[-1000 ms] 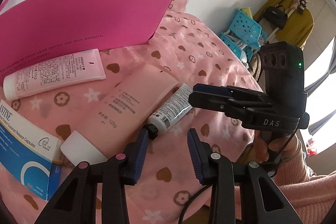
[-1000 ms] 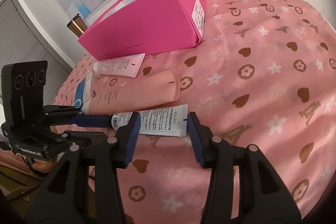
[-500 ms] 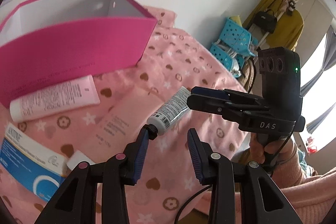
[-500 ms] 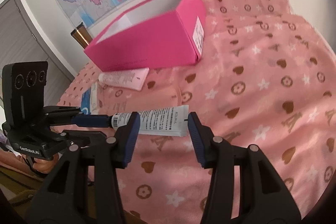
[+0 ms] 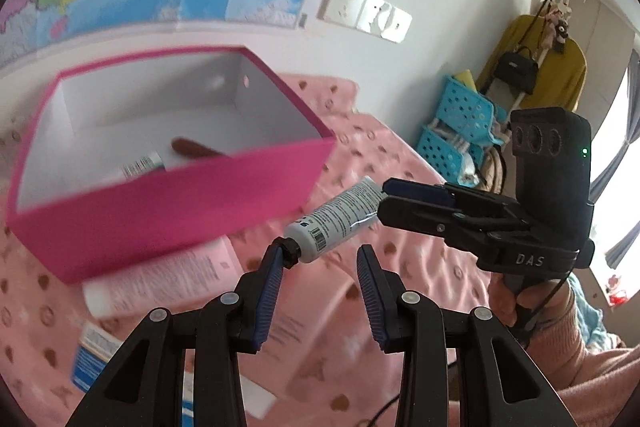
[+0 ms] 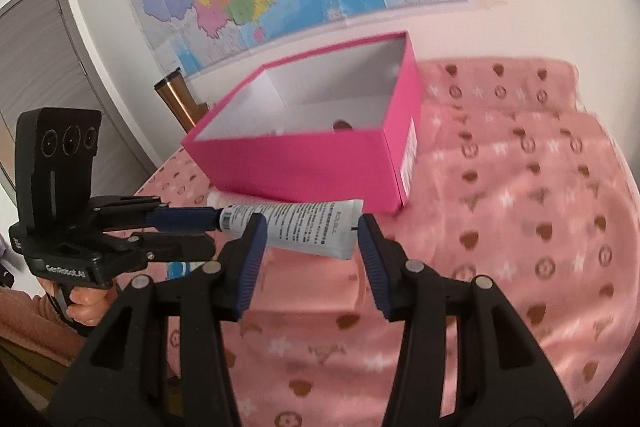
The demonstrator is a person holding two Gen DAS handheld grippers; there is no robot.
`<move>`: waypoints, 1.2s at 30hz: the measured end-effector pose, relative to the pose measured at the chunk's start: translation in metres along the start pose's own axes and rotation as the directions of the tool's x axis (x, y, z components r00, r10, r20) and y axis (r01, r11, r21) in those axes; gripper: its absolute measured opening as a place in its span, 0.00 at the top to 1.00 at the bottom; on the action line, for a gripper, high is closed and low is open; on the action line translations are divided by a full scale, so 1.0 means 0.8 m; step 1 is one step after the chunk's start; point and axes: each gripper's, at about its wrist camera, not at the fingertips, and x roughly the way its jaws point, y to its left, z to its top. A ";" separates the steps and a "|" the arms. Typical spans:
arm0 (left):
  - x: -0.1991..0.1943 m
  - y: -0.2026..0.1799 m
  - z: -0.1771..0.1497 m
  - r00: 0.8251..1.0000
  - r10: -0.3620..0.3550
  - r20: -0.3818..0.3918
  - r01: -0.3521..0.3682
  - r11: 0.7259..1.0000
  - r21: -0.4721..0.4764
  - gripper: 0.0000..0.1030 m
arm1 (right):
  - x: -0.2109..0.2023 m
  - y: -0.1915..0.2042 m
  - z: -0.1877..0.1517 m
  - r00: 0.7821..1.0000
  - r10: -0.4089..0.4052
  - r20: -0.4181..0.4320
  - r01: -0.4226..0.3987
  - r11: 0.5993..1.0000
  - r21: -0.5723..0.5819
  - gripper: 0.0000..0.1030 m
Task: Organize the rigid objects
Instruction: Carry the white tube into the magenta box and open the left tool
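From the left wrist, the left gripper (image 5: 320, 263) has its jaws spread, the black cap of a grey-white tube (image 5: 336, 223) touching only one pad. The tube hangs in the air above the pink blanket (image 5: 404, 171), its flat end pinched by the right gripper (image 5: 416, 201). Just beside it stands an open pink box (image 5: 160, 211) with a small tube and a brown item inside.

From the right wrist, the right gripper (image 6: 310, 243) has the tube (image 6: 296, 227) crosswise between its jaws, its crimped end short of the right-hand pad. The left gripper (image 6: 188, 219) meets the cap end. The box (image 6: 304, 163) sits just behind.
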 end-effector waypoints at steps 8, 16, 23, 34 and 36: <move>-0.004 0.017 0.042 0.998 0.034 0.051 -0.034 0.999 0.009 0.63 | 0.010 0.001 0.049 0.998 0.012 0.054 -0.010 1.000 -0.022 0.51; 0.011 0.037 0.074 0.995 0.086 0.056 -0.087 0.996 0.015 0.63 | 0.042 -0.013 0.082 0.999 -0.003 0.032 0.003 1.000 -0.009 0.51; 0.029 0.061 0.088 0.994 0.105 0.035 -0.104 0.994 -0.013 0.63 | 0.071 -0.021 0.092 1.000 -0.030 -0.010 0.029 0.999 -0.013 0.51; 0.056 0.084 0.090 0.996 0.091 -0.018 -0.091 0.995 -0.043 0.63 | 0.092 -0.017 0.092 0.996 -0.082 -0.046 0.080 0.996 -0.048 0.51; 0.058 0.085 0.090 0.995 0.099 -0.021 -0.099 0.994 -0.037 0.63 | 0.090 -0.014 0.092 0.994 -0.108 -0.037 0.105 0.993 -0.058 0.51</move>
